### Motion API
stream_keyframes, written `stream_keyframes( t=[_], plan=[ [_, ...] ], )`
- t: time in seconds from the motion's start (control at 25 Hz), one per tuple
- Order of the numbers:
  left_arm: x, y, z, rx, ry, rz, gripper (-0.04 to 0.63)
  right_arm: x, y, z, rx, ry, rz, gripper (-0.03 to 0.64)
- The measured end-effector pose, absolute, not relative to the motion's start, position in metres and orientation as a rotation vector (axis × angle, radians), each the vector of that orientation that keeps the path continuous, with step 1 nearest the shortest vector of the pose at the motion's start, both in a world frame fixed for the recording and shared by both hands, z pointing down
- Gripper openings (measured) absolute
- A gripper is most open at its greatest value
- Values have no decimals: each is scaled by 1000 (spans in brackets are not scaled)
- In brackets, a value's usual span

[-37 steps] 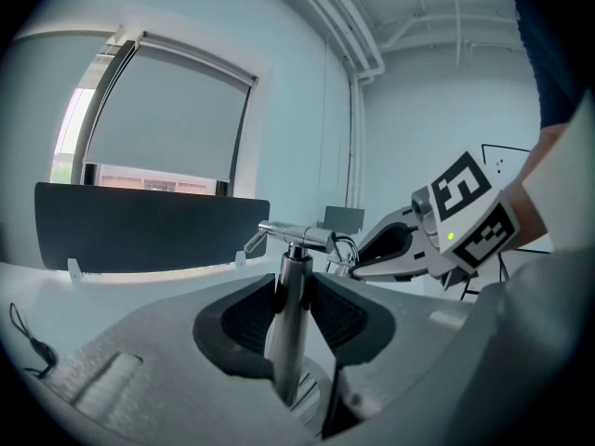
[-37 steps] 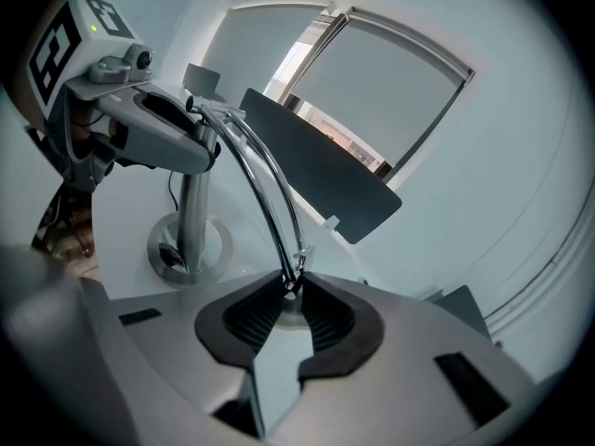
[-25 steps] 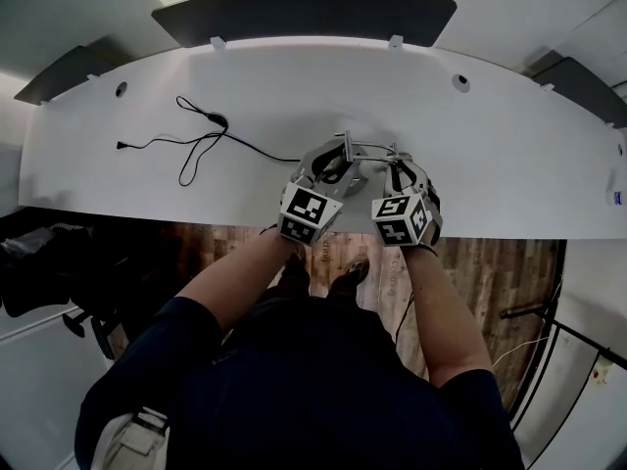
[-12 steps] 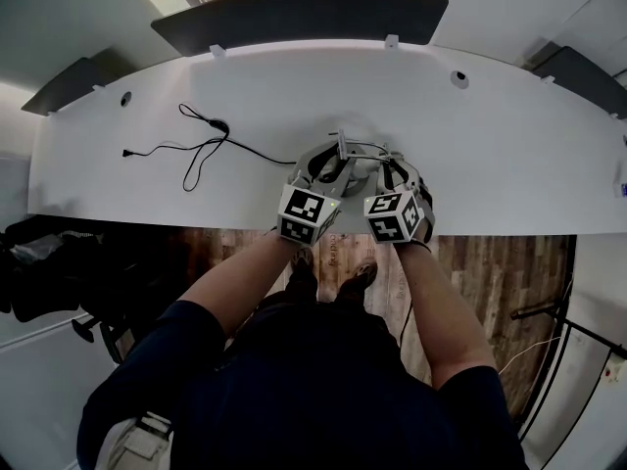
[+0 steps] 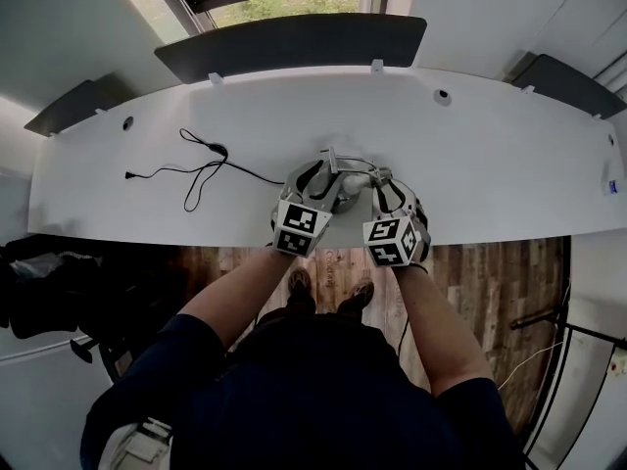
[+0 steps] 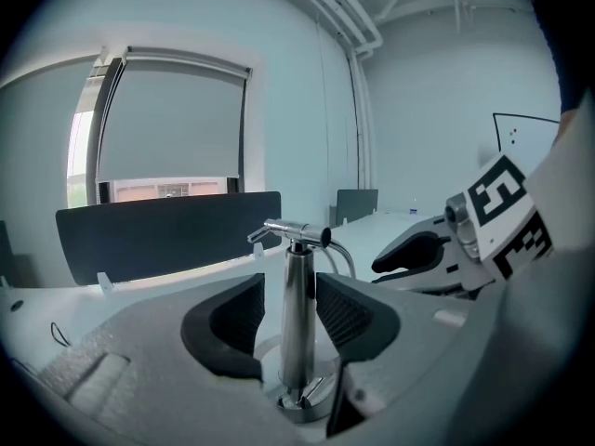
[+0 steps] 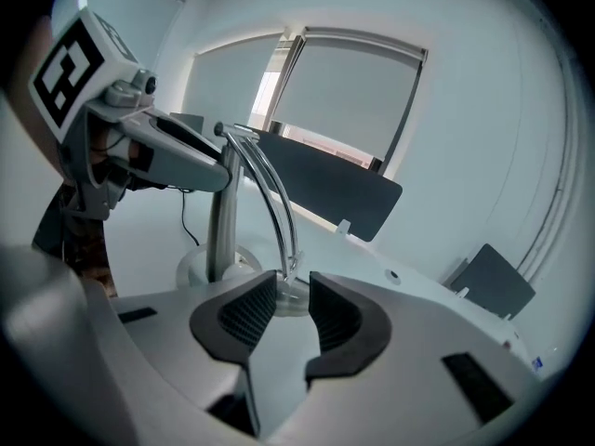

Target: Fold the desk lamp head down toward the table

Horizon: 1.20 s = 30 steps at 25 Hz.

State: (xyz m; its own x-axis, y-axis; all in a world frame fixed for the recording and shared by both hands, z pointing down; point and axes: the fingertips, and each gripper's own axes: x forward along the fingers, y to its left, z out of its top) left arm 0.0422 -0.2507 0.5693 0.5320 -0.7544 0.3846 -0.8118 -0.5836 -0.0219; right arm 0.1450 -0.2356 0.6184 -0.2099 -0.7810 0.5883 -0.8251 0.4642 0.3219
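A small chrome desk lamp [image 5: 339, 168] stands near the table's front edge. Its upright post [image 6: 297, 314] rises from a round base [image 7: 200, 266]. From the top hinge [image 6: 296, 232] a thin curved arm [image 7: 271, 207] bends down to the lamp head [image 7: 290, 295], which sits low over the table. My left gripper [image 6: 290, 297] has the post between its jaws; they are opening, and the pads stand off the post. My right gripper [image 7: 293, 303] is at the lamp head, jaws opening, with the head just past the fingertips and nothing pressed.
The white table [image 5: 509, 164] has a black cable [image 5: 201, 153] lying at the left of the lamp. A dark screen [image 5: 294, 42] runs along the far edge. The person's arms [image 5: 240, 287] reach in from the front edge.
Both grippers stay at the lamp, and their jaws look a little wider. The right gripper has drawn slightly back. The head camera has tilted, showing more of the window.
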Motion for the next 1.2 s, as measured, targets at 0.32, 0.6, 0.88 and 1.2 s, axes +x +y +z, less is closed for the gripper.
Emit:
stream_keyframes(
  t=[0.32, 0.6, 0.88, 1.2],
  plan=[
    [34, -204, 520, 2668, -1263, 382, 160, 142, -194, 562, 1424, -2180, 218, 67],
    [46, -158, 436, 2709, -1107, 140, 98, 127, -165, 479, 1482, -2413, 315, 34],
    [61, -128, 375, 2792, -933, 28, 8, 113, -139, 410, 1483, -2580, 270, 17],
    [67, -105, 380, 2805, -892, 39, 6, 105, -109, 396, 1487, -2658, 198, 11]
  ],
)
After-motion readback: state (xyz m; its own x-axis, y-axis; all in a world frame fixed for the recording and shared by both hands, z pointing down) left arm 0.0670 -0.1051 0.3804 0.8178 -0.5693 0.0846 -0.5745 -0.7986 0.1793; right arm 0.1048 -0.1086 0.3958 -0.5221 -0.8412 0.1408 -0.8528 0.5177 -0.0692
